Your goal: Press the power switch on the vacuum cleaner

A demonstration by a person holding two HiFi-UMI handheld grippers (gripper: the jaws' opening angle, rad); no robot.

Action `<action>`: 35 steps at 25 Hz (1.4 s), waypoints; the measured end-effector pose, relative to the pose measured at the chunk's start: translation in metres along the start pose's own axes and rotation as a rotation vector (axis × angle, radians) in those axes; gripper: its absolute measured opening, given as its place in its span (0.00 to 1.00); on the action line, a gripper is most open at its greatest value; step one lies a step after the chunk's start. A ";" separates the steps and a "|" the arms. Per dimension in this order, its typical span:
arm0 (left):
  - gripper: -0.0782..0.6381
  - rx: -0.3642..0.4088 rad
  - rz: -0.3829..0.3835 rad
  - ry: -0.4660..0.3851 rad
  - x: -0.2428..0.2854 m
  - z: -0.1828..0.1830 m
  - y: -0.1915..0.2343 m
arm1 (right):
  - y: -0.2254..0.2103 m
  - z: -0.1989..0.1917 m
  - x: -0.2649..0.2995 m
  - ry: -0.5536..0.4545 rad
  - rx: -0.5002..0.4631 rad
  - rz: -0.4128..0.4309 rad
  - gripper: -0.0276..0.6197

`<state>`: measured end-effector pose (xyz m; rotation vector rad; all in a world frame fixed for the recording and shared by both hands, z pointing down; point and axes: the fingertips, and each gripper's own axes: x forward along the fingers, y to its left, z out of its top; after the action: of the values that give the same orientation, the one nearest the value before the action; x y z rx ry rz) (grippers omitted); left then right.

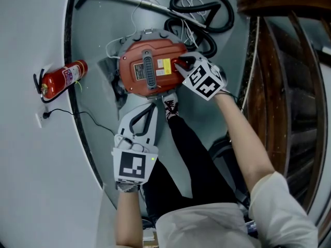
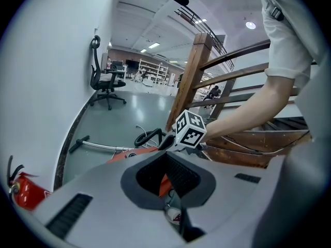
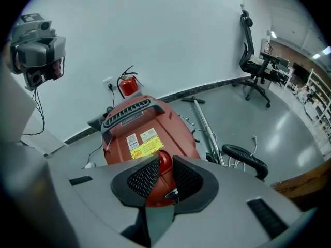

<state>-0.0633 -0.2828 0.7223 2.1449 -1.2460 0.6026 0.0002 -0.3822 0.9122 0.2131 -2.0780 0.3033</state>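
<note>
Presently, the red vacuum cleaner [image 1: 150,68] is being seen standing on the grey floor [image 1: 217,112] near the curved wall, with its black hose [image 1: 201,12] lying coiled just beyond it and a fire extinguisher [image 1: 63,78] lying by the wall. The right tongs [image 1: 180,64] are being held at the cleaner's top edge, their jaws a little apart, with the round red power switch [image 3: 164,164] sitting between the tips. The left tongs [image 1: 150,107] are being held back above a shoe [image 1: 170,106], clenched at the tips and gripping nothing.
</note>
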 end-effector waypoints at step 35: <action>0.11 -0.037 0.000 -0.007 -0.004 0.001 -0.009 | -0.006 -0.006 0.001 0.028 0.097 -0.027 0.17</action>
<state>-0.0572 -0.2771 0.7168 2.1182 -1.2516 0.5691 0.0062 -0.3858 0.9171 0.2934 -2.0327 0.3886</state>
